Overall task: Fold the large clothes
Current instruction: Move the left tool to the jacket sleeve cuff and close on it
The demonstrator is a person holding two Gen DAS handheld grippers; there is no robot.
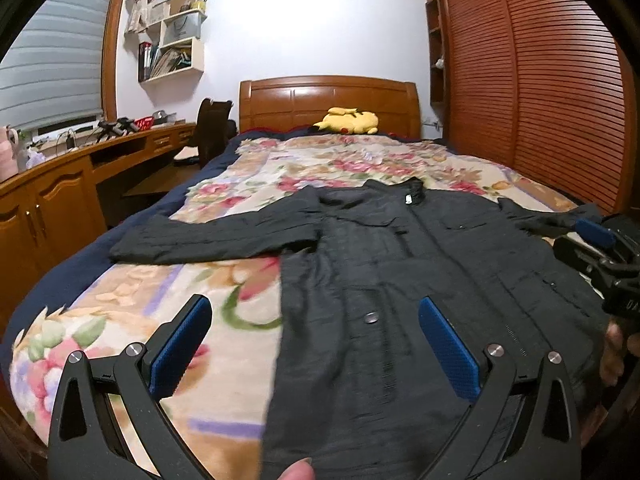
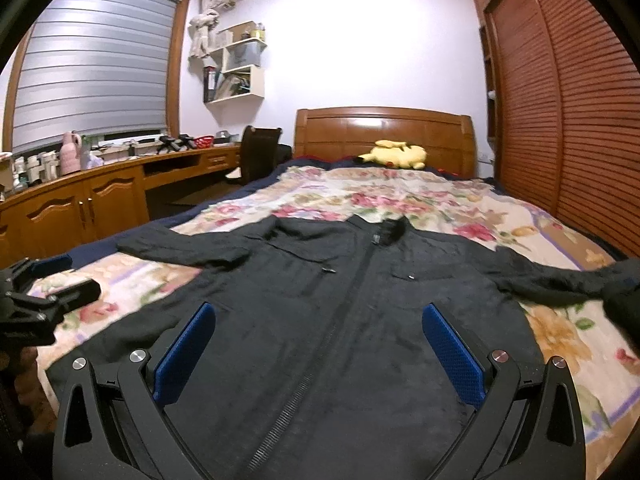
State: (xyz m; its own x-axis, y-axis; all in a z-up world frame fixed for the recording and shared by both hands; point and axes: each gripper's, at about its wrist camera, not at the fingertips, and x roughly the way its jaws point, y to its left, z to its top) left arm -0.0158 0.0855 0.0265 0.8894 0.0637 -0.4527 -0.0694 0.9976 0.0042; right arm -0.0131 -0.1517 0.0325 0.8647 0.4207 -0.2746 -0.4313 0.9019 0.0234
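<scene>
A large black jacket (image 1: 400,264) lies front up on the flowered blanket, collar toward the headboard and both sleeves spread out to the sides. My left gripper (image 1: 316,344) hovers open over its lower left hem, blue pads wide apart with nothing between them. My right gripper (image 2: 320,348) stands open above the jacket (image 2: 340,320) near its zip, also holding nothing. In the left wrist view the right gripper (image 1: 596,248) shows at the right edge by the right sleeve. In the right wrist view the left gripper (image 2: 44,292) shows at the left edge.
The bed (image 1: 320,160) has a wooden headboard (image 1: 328,100) with a yellow plush toy (image 1: 348,121) in front of it. A wooden desk and cabinets (image 1: 60,196) run along the left; a slatted wardrobe (image 1: 540,80) lines the right. A chair (image 1: 212,128) stands by the desk.
</scene>
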